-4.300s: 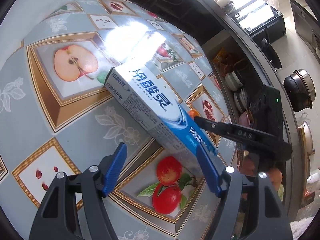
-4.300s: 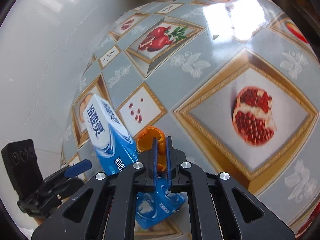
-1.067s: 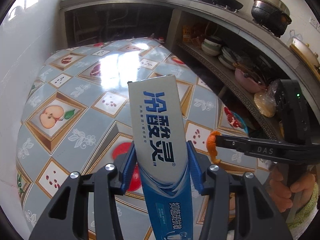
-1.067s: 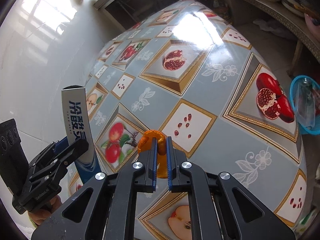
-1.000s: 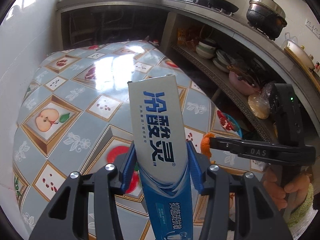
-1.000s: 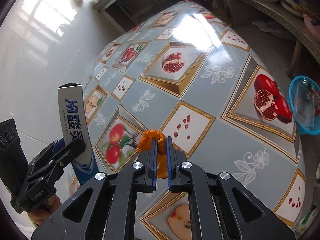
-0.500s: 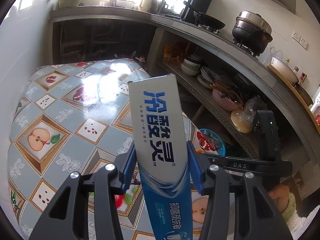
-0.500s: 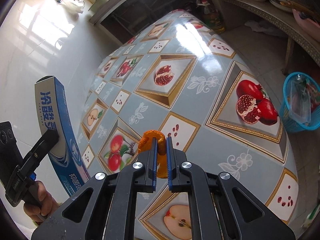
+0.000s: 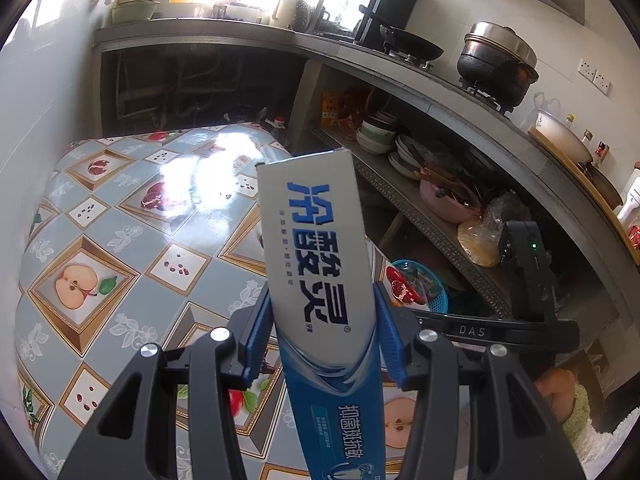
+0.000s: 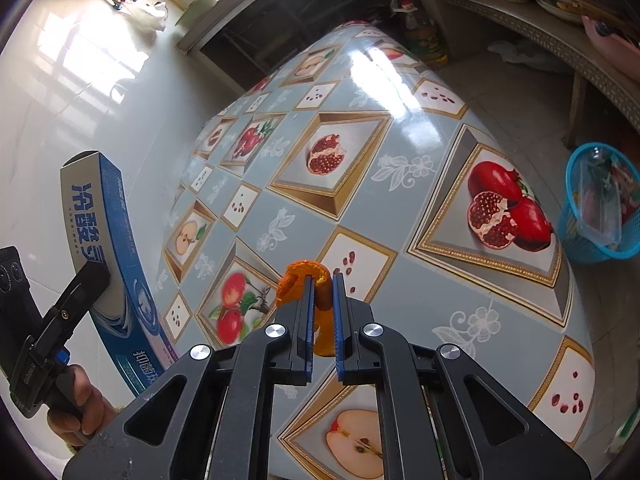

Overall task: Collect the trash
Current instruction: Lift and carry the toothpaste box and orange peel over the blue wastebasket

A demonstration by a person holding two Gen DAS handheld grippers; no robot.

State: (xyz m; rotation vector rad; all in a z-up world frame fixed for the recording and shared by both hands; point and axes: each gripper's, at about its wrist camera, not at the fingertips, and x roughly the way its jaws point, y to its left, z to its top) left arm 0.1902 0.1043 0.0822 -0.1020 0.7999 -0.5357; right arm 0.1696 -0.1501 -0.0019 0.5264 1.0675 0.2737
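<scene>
While my left gripper [image 9: 322,338] clamps the light, crushable toothpaste box [image 9: 316,264] mid-length and my right gripper [image 10: 322,326] pinches limp orange peel [image 10: 306,276], I squeeze gently.

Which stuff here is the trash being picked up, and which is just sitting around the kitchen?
Part of the job:
- toothpaste box, in the left claw
- orange peel, in the right claw
- blue basket

Just sitting around:
- black pot
- stacked bowls
- wok
</scene>
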